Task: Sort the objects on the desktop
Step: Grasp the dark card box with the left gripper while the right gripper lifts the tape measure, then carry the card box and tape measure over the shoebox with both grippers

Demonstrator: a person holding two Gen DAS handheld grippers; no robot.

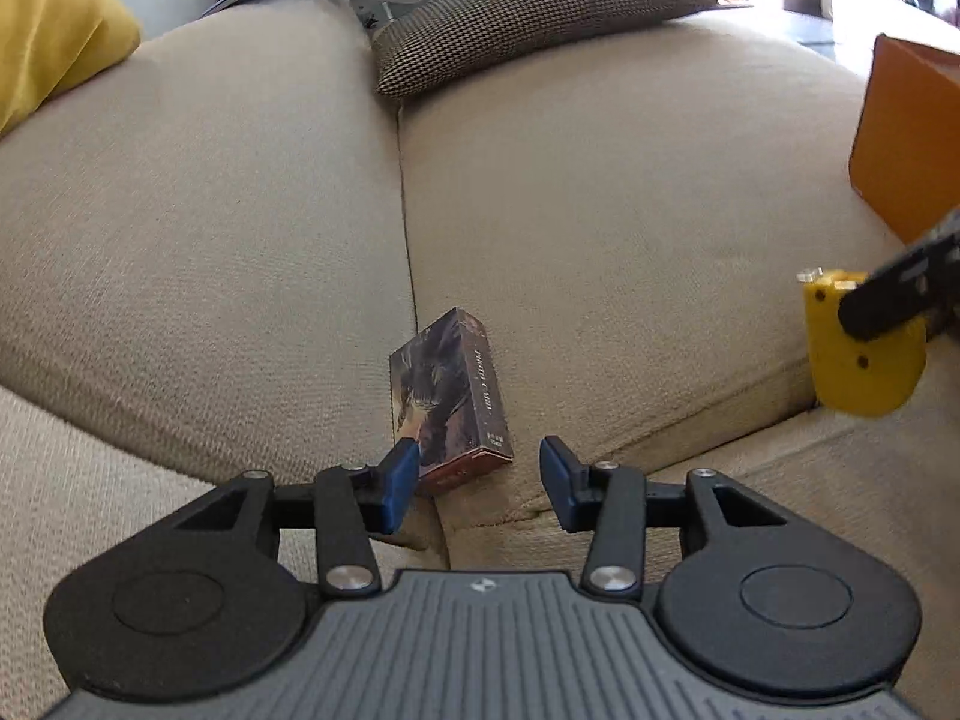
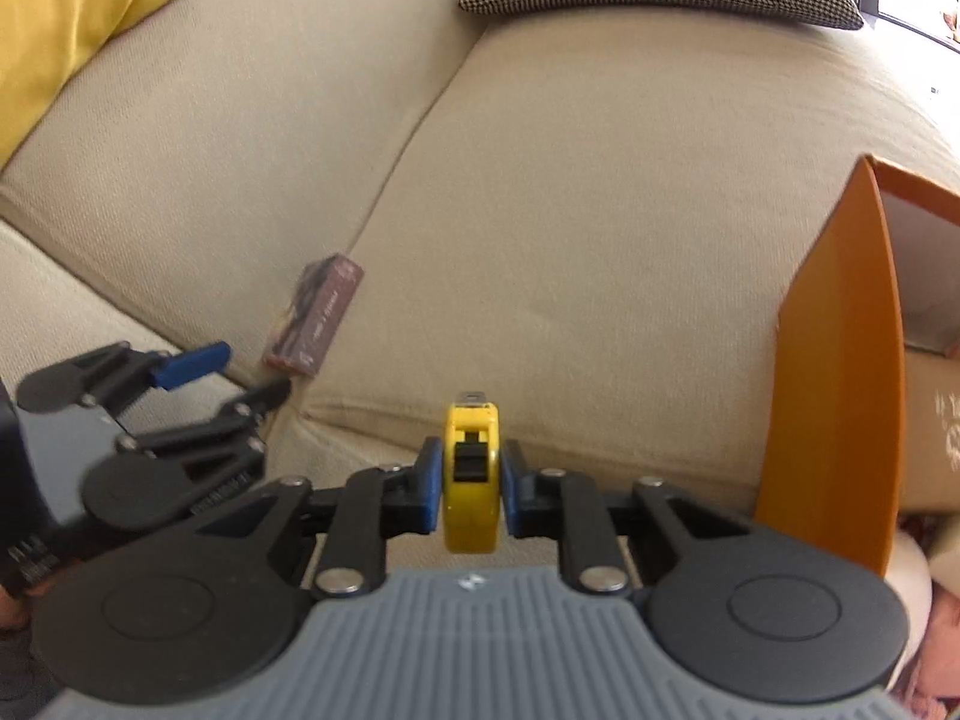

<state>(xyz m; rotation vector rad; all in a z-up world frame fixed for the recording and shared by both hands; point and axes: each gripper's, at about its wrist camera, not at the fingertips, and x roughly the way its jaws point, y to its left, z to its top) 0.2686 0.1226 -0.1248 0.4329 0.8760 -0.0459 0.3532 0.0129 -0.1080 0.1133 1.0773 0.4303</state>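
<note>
A small dark printed card box (image 1: 450, 396) stands tilted against the beige sofa back, by the seam between two cushions. My left gripper (image 1: 477, 480) is open just in front of it, and the box's lower end sits beyond the left blue pad, not pressed. My right gripper (image 2: 471, 480) is shut on a yellow tape measure (image 2: 471, 468), held above the seat. In the left wrist view the tape measure (image 1: 858, 354) hangs at the right edge under a black finger (image 1: 888, 300). The right wrist view also shows the card box (image 2: 318, 318) and the left gripper (image 2: 240, 378).
An open orange box (image 2: 840, 360) stands on the sofa at the right, also seen as the orange box (image 1: 906, 138). A houndstooth cushion (image 1: 528, 12) and a yellow cushion (image 1: 54, 30) lie on top of the sofa back. Books are stacked behind.
</note>
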